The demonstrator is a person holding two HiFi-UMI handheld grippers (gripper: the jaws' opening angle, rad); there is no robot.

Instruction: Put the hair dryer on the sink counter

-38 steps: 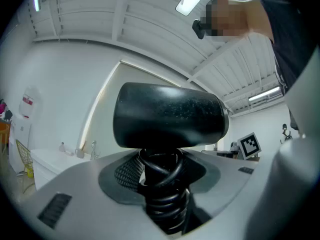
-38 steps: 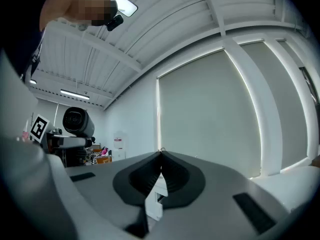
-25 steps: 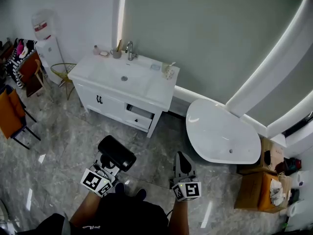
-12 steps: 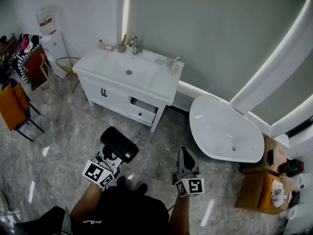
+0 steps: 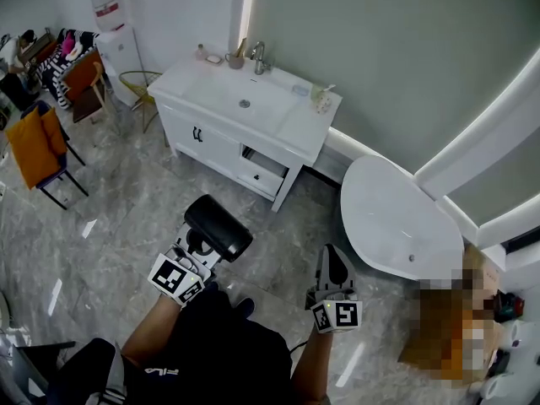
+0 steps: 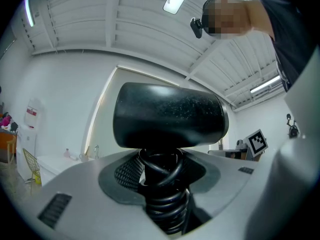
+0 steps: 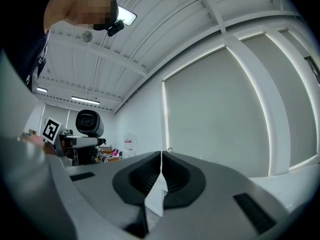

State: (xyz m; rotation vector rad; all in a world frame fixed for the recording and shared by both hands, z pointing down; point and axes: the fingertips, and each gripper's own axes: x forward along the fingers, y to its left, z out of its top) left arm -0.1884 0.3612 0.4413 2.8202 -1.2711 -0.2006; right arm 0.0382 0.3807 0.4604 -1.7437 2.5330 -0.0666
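Observation:
The black hair dryer [image 5: 218, 227] stands in my left gripper [image 5: 201, 245], whose jaws are shut on its handle with the cord wound round it. In the left gripper view its barrel [image 6: 168, 116] lies crosswise above the coiled cord [image 6: 162, 194]. My right gripper [image 5: 333, 268] is shut with nothing in it; its jaws meet in the right gripper view [image 7: 161, 176], where the hair dryer [image 7: 89, 123] shows far left. The white sink counter [image 5: 291, 123] stands ahead by the wall, well beyond both grippers.
On the counter are a tap [image 5: 256, 56], a cup [image 5: 237, 61], a soap dish [image 5: 213, 58] and a small holder [image 5: 321, 99]. A white bathtub [image 5: 396, 222] lies to the right. Chairs with clothes [image 5: 46, 137] and a water dispenser [image 5: 116, 36] stand at left. The floor is grey marble.
The view has shifted: sink counter and bathtub now lie further right and nearer. Both grippers have moved a little towards the counter, the left still holding the hair dryer.

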